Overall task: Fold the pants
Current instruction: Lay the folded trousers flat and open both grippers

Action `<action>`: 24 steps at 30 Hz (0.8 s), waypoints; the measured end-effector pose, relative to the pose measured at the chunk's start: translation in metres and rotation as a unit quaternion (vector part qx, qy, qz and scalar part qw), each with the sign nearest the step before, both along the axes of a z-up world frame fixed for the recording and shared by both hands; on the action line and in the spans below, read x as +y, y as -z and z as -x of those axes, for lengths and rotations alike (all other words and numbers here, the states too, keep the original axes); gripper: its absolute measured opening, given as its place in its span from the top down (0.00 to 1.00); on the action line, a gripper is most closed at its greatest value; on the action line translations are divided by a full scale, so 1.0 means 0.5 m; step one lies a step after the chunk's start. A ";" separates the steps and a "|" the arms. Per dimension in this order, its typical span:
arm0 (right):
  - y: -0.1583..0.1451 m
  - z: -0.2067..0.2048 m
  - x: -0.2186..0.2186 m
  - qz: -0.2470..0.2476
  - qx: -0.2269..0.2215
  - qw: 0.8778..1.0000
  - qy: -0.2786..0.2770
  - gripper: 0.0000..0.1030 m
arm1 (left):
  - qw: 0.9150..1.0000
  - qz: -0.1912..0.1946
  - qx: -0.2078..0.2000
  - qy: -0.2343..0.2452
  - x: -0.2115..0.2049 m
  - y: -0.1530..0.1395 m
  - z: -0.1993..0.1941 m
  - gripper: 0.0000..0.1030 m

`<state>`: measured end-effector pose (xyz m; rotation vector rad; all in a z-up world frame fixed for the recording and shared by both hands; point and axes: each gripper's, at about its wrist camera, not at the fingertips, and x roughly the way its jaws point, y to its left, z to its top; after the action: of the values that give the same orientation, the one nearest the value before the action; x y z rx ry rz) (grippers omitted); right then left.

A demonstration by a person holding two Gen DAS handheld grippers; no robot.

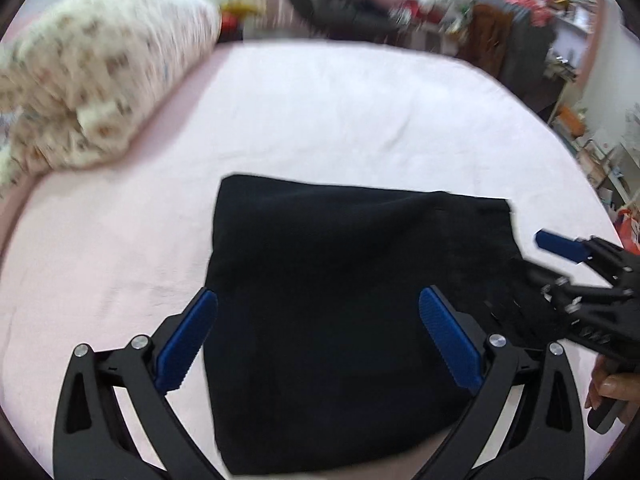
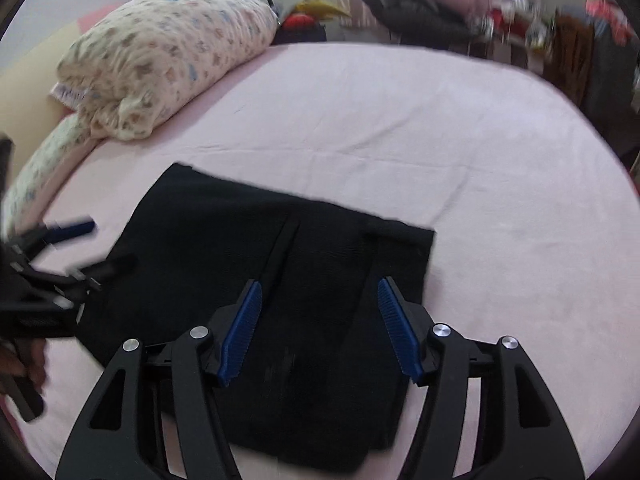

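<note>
The pink bed (image 2: 400, 120) gave flat room for the folded black pants (image 2: 260, 280) lying near, clear of the far-left pillow (image 2: 168, 52), while the left gripper (image 1: 318, 336) and right gripper (image 2: 320, 324) hovered above, fingers spread, holding nothing.

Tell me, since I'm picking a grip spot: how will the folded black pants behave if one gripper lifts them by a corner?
The black pants lie flat in soft stacked layers on the pink sheet, so they would probably droop and partly unfold. The knit-looking cloth seems light and unlikely to slip from ridged pads. Pushed sideways, it would likely bunch rather than slide.
</note>
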<state>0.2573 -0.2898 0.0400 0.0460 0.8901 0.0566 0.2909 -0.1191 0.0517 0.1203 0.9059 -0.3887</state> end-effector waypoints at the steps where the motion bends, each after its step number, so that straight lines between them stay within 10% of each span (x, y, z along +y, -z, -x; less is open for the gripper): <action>1: 0.004 0.024 0.013 0.008 -0.002 1.000 -0.003 0.38 | 1.000 -0.006 -0.008 0.006 -0.001 -0.001 0.026 0.02; 14: 0.106 0.036 0.067 0.065 0.051 0.996 -0.011 0.32 | 0.996 -0.040 0.077 -0.017 0.006 0.154 0.054 0.02; 24: 0.005 0.080 0.065 0.037 0.007 0.999 0.028 0.02 | 0.997 -0.007 0.037 -0.065 0.065 0.059 0.085 0.02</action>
<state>0.2173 -0.2571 0.0376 0.0025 0.9031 -0.0279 0.2486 -0.0864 0.0223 0.0599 0.9840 -0.2682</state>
